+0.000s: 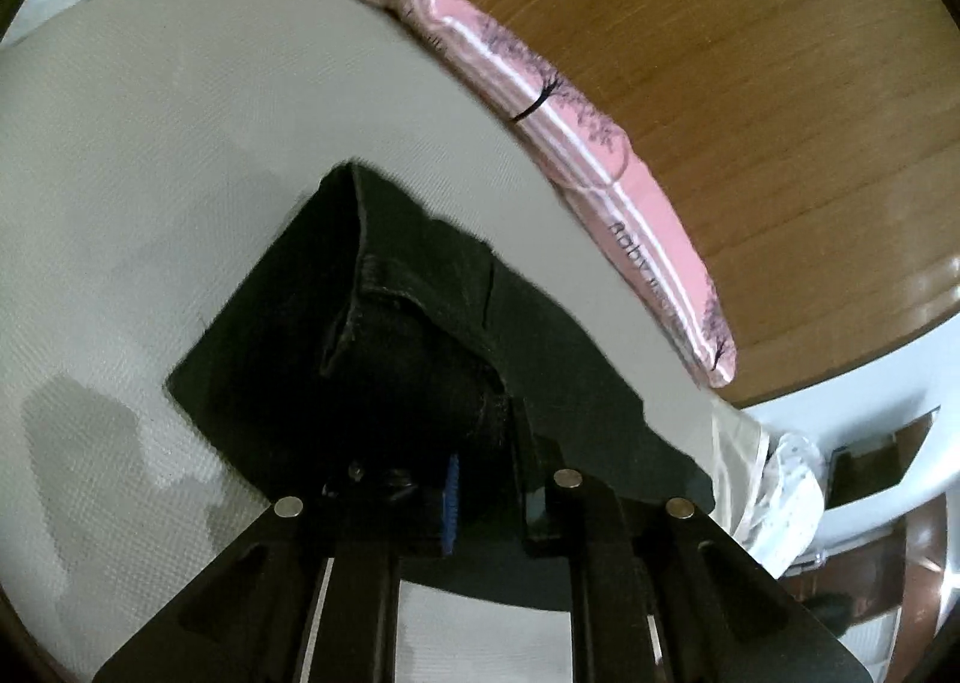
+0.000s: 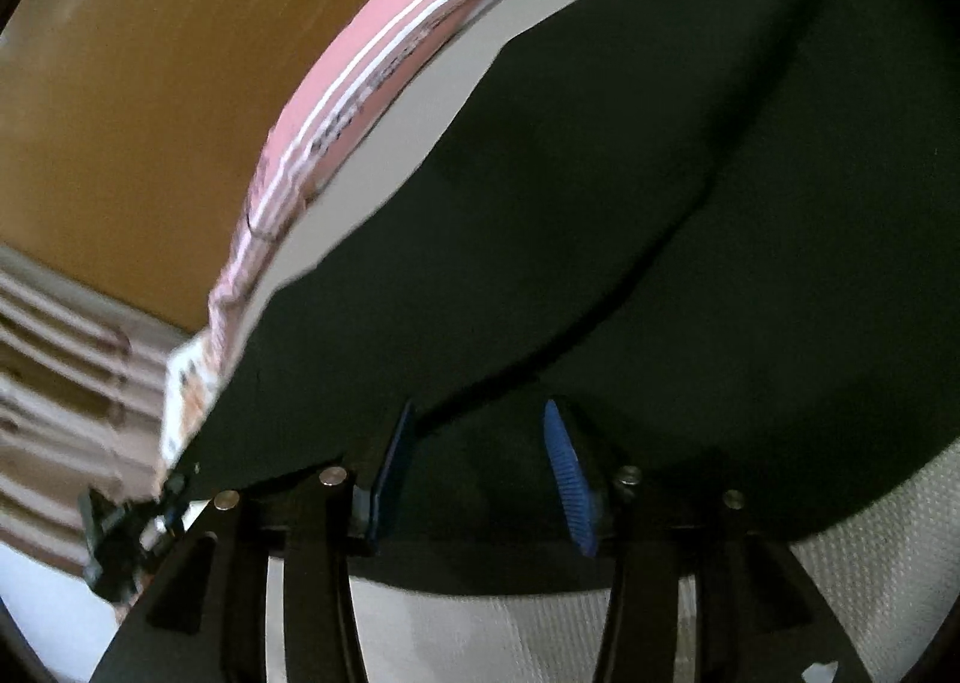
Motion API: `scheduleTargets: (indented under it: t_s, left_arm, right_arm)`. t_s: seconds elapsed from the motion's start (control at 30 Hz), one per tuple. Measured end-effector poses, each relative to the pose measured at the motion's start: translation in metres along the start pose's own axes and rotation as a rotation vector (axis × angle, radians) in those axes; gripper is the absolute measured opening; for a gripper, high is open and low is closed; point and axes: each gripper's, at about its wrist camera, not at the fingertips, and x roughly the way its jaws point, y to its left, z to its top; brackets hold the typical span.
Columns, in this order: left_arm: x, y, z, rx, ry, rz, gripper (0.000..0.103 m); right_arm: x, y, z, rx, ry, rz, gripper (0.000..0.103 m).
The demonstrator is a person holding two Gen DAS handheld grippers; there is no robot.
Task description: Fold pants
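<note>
Left claw (image 1: 480,479) clenched on bunched pants (image 1: 384,335) hem, lifting edge for fold. Right claw (image 2: 480,473) released, pads apart over pants at 12 o'clock. Pants spread on bed (image 1: 150,143), pink blanket (image 1: 600,143) beyond.

1 pr black pants (image 1: 420,323), 1 pink mat (image 1: 600,143), 2 hand-held grippers (image 2: 474,473)
</note>
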Motion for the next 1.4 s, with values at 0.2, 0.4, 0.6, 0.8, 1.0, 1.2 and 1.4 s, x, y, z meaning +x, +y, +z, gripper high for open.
scheduleTargets:
  t_s: [0.2,0.4,0.6,0.8,1.0,1.2,1.4]
  left_arm:
    - [0.002,-0.007,0.009,0.014,0.011,0.015,0.014]
    - [0.005,-0.002,0.010,0.036,0.021,0.069,0.014]
    - [0.010,0.008,0.010,0.022,0.041,0.098,0.014]
    - [0.020,0.017,0.009,0.008,0.061,0.129,0.014]
    - [0.030,0.023,0.006,0.005,0.079,0.160,0.014]
    - [0.038,0.031,0.000,-0.004,0.090,0.191,0.014]
    - [0.049,0.044,-0.009,-0.024,0.117,0.206,0.014]
  right_arm:
    - [0.005,-0.022,0.030,0.152,-0.083,0.087,0.044]
    - [0.001,-0.056,0.068,0.364,-0.192,0.209,0.044]
    - [-0.013,-0.085,0.121,0.437,-0.315,0.125,0.044]
    - [-0.025,-0.070,0.179,0.325,-0.330,-0.075,0.044]
    - [-0.017,-0.038,0.219,0.125,-0.286,-0.325,0.044]
    - [0.016,-0.009,0.255,0.030,-0.205,-0.339,0.044]
    - [0.032,0.000,0.260,0.025,-0.139,-0.240,0.062]
